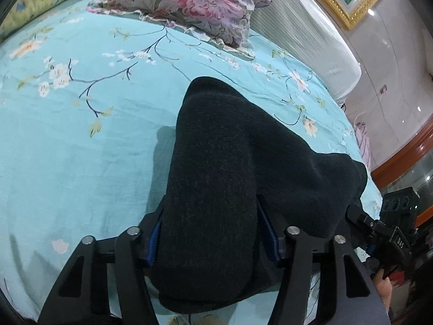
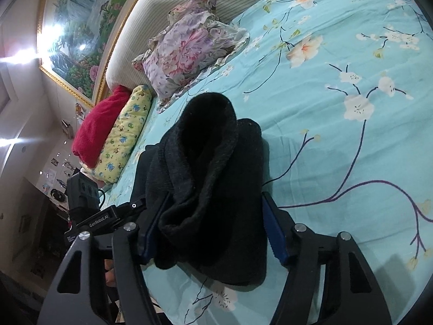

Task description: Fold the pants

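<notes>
Roughly midway: I have the left gripper (image 1: 209, 239) and right gripper (image 2: 209, 230) each pinching bunched black pants (image 1: 230, 162) between their jaws; flattening remains.

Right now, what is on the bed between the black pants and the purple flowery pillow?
Nothing: only bare turquoise bedsheet lies between the black pants and the floral pillow, seen in both wrist views.

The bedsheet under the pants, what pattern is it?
The bedsheet is turquoise with white blossoms on dark branches, clearest in the right wrist view.
</notes>
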`<state>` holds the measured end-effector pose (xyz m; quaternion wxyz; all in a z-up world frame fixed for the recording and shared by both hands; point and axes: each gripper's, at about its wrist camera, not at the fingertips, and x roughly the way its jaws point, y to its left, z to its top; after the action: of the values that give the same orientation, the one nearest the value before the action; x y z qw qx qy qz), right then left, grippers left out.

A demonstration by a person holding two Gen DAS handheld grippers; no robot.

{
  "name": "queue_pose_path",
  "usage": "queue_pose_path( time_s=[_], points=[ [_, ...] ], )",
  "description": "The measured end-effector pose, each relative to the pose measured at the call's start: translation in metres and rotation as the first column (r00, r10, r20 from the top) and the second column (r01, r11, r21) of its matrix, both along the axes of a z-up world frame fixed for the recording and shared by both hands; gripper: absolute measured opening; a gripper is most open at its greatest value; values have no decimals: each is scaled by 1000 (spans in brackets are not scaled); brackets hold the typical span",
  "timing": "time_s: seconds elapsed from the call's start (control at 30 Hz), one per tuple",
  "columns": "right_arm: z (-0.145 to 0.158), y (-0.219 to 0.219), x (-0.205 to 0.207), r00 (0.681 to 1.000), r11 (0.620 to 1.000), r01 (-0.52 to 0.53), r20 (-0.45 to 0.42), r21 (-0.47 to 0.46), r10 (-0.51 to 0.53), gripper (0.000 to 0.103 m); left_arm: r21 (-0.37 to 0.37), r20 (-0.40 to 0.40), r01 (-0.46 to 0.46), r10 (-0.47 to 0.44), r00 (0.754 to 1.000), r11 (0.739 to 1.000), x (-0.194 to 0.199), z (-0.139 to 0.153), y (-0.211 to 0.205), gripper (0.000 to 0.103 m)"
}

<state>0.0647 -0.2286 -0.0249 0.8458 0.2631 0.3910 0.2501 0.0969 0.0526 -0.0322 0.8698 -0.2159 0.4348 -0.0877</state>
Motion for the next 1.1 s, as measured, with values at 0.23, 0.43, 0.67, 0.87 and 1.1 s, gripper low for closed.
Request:
queue_pose_path(
  time_s=[0.23,0.43,0.67,0.87,1.1],
  points=[
    [8,9,-10,999,1000,5,44,1,-5,52,56,37,19,-21,999,998,-10,16,-8,34],
    [16,14,-13,998,1000,6,61,-16,-5,50,66,72,23,-27,997,998,-22,31,-9,29],
    [27,26,-15,996,999,-22,85,-24,24,49,52,98,-4,-1,995,999,-39,44,4,29],
    [30,46,-13,993,997,-67,92,-26,69,48,61,115,-42,35,993,997,-53,53,20,29],
    [35,70,-7,989,993,-113,95,-39,116,48,83,140,-94,81,987,992,-65,61,38,29]
  ],
)
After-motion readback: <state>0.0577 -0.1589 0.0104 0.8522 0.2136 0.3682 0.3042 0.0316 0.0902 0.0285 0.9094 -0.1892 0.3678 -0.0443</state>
